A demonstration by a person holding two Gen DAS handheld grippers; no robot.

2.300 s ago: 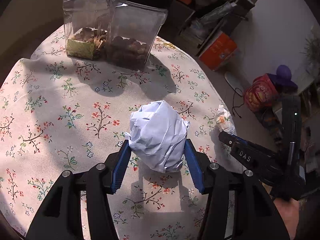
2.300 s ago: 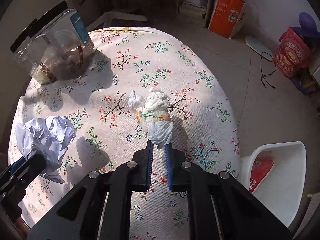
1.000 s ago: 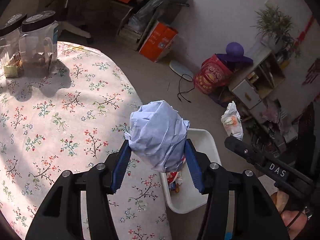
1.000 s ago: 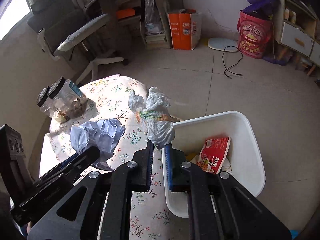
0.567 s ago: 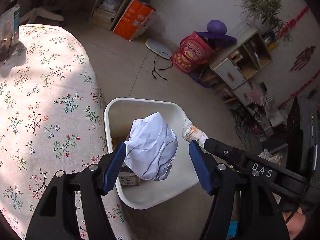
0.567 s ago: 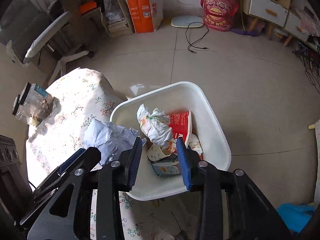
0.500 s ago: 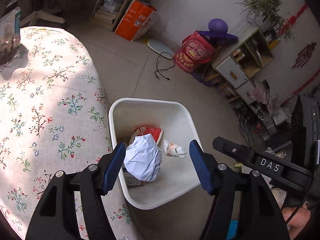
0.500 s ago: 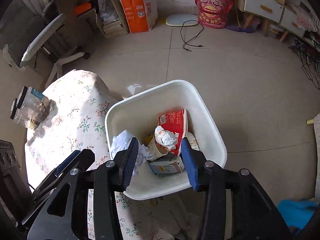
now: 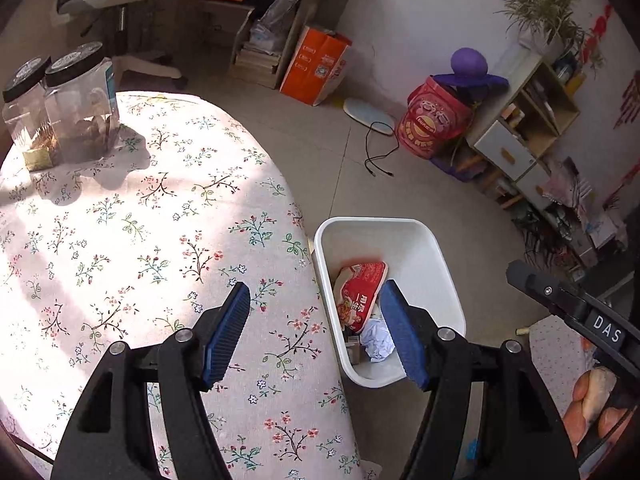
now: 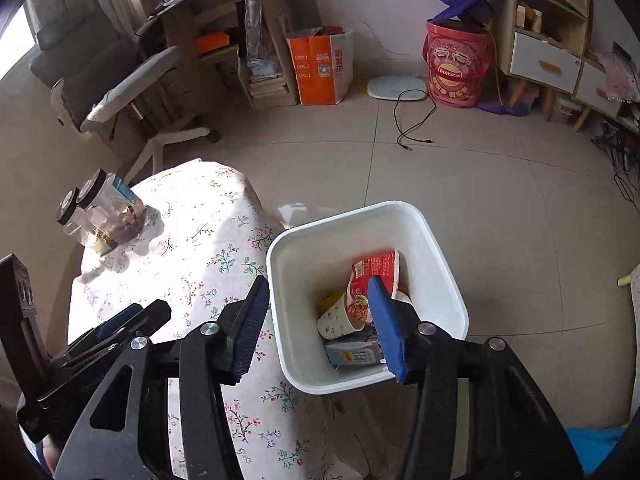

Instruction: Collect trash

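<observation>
A white trash bin (image 9: 436,264) stands on the floor beside the round table with the floral cloth (image 9: 140,220). The crumpled white paper ball (image 9: 376,345) lies in the bin next to a red snack wrapper (image 9: 360,296). My left gripper (image 9: 316,332) is open and empty, above the table edge and the bin. In the right wrist view the bin (image 10: 440,256) holds the red wrapper (image 10: 376,268), a paper cup (image 10: 334,320) and a small carton (image 10: 352,354). My right gripper (image 10: 320,324) is open and empty above the bin.
Two clear jars with black lids (image 9: 60,108) stand at the table's far left. On the floor are an orange bag (image 9: 316,66), a red bucket (image 9: 436,128), a black cable (image 9: 380,152), an office chair (image 10: 132,92) and shelves (image 9: 528,120).
Both grippers opened over the bin: the paper ball and the printed tissue wad fell in. The grippers have since risen and the left one has swung back toward the table.
</observation>
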